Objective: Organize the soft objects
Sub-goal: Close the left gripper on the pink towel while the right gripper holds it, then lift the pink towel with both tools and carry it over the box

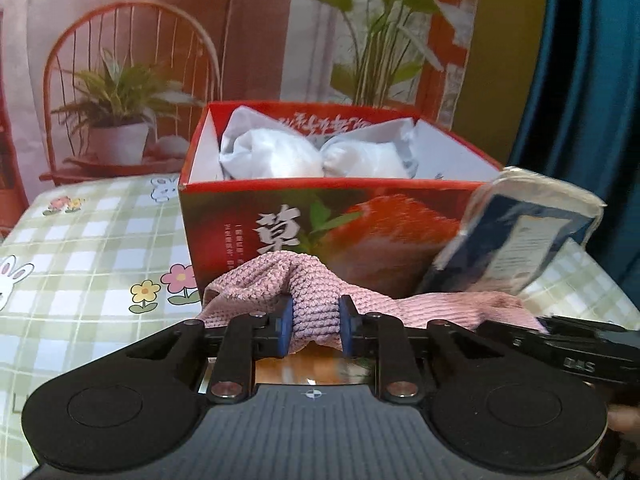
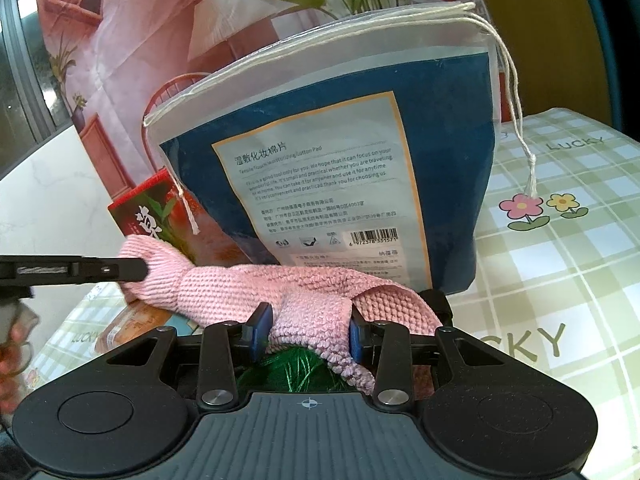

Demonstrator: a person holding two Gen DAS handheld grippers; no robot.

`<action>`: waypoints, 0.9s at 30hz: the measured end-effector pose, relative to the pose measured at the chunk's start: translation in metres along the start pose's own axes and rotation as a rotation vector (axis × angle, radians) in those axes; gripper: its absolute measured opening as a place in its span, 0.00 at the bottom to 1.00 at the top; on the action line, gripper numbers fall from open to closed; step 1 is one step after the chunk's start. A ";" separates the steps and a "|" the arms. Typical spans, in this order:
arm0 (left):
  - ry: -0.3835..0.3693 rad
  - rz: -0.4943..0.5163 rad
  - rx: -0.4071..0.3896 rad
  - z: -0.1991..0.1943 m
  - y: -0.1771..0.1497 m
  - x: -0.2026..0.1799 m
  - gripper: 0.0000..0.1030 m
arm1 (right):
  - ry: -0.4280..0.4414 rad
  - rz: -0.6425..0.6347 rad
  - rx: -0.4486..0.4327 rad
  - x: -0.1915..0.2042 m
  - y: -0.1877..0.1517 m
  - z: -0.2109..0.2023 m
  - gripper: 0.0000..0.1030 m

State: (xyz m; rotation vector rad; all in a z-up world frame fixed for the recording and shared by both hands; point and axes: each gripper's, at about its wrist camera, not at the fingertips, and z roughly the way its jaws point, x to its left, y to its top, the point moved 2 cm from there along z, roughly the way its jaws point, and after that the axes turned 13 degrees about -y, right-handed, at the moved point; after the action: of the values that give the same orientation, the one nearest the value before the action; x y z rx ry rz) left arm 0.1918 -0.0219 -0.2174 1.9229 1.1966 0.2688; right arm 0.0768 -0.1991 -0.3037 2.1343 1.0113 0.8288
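A pink knitted cloth point(image 1: 316, 300) hangs stretched between both grippers, in front of a red strawberry box point(image 1: 320, 224). My left gripper point(image 1: 316, 328) is shut on one bunched end of it, blue pads pressing the fabric. My right gripper point(image 2: 308, 332) is shut on the other end of the pink cloth point(image 2: 240, 284). In the right wrist view the left gripper's fingers point(image 2: 100, 270) pinch the cloth from the left. White soft bundles point(image 1: 280, 156) lie inside the box. A blue-and-white drawstring bag of cotton pads point(image 2: 340, 160) stands tilted against the box.
The table point(image 1: 80, 240) has a green checked cover with flowers and rabbits. Something green and fuzzy point(image 2: 296, 368) lies under the right gripper. A printed backdrop with a chair and plants stands behind the box. A blue curtain point(image 1: 580, 80) hangs at the right.
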 end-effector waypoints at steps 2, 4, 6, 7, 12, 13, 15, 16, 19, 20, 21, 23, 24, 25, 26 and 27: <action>-0.008 0.003 -0.014 -0.010 -0.002 -0.008 0.24 | 0.002 -0.004 -0.009 0.000 -0.001 -0.002 0.33; -0.019 -0.001 -0.025 -0.019 -0.005 -0.015 0.24 | 0.007 -0.016 -0.022 0.002 -0.002 -0.006 0.31; -0.029 -0.010 -0.031 -0.025 -0.010 -0.019 0.24 | 0.014 -0.034 -0.030 0.005 -0.003 -0.010 0.25; -0.030 -0.014 -0.032 -0.027 -0.012 -0.020 0.24 | 0.018 -0.042 -0.034 0.006 -0.003 -0.012 0.25; -0.029 -0.077 -0.016 -0.029 -0.027 -0.013 0.24 | 0.039 -0.064 -0.043 0.012 -0.003 -0.023 0.14; -0.030 -0.094 -0.014 -0.029 -0.029 -0.011 0.24 | 0.042 -0.068 -0.045 0.014 -0.003 -0.025 0.14; -0.031 -0.115 -0.017 -0.031 -0.032 -0.008 0.24 | 0.045 -0.074 -0.048 0.016 -0.002 -0.029 0.12; -0.032 -0.119 -0.022 -0.032 -0.032 -0.008 0.24 | 0.048 -0.077 -0.050 0.017 -0.002 -0.032 0.12; -0.033 -0.117 -0.044 -0.037 -0.031 -0.008 0.24 | 0.055 -0.096 -0.065 0.021 0.000 -0.040 0.11; -0.033 -0.114 -0.053 -0.039 -0.029 -0.009 0.24 | 0.058 -0.103 -0.071 0.023 0.002 -0.044 0.10; -0.032 -0.110 -0.064 -0.042 -0.028 -0.010 0.24 | 0.060 -0.111 -0.079 0.026 0.003 -0.047 0.09; -0.033 -0.096 -0.081 -0.045 -0.025 -0.014 0.24 | 0.060 -0.129 -0.099 0.030 0.005 -0.055 0.09; -0.034 -0.088 -0.090 -0.048 -0.024 -0.016 0.24 | 0.060 -0.136 -0.108 0.029 0.008 -0.058 0.09; -0.033 -0.081 -0.098 -0.050 -0.023 -0.019 0.24 | 0.060 -0.143 -0.117 0.032 0.010 -0.060 0.09; -0.032 -0.072 -0.111 -0.054 -0.023 -0.021 0.23 | 0.060 -0.149 -0.127 0.033 0.012 -0.064 0.09; -0.032 -0.065 -0.122 -0.057 -0.021 -0.023 0.24 | 0.059 -0.153 -0.137 0.034 0.013 -0.069 0.09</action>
State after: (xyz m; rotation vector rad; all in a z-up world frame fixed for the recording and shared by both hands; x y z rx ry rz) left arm 0.1342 -0.0057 -0.1922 1.7738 1.1915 0.2696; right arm 0.0484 -0.1596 -0.2430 1.9024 1.1006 0.8643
